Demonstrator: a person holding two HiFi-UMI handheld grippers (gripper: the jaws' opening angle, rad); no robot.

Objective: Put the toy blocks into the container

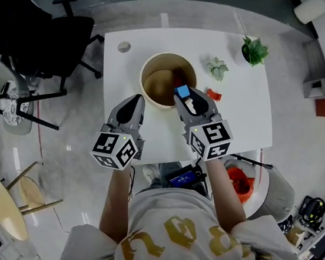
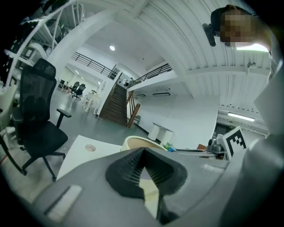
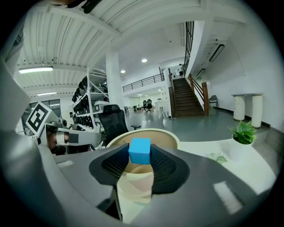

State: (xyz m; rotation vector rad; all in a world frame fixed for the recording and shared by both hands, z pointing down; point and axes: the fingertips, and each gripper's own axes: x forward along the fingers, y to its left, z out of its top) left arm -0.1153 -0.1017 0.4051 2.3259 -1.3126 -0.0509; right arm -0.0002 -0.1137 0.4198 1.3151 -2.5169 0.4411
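On the right gripper (image 1: 184,97), fingers pinch a block (image 3: 140,150) over the container (image 1: 164,54) at 5 o'clock — left gripper (image 1: 138,104) fingers pressed together, at 7.

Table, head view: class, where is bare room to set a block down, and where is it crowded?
Bare: the table right of the right gripper, below the red block; also the strip left of the container. Crowded: between container and plants.

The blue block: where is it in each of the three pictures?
Head view: centre, blue block at the right gripper's tips, above the container's near rim.
Left gripper view: only a tiny blue speck right of the container, probably it.
Right gripper view: centre, clamped between the jaws.
Shared landmark: the cream container.
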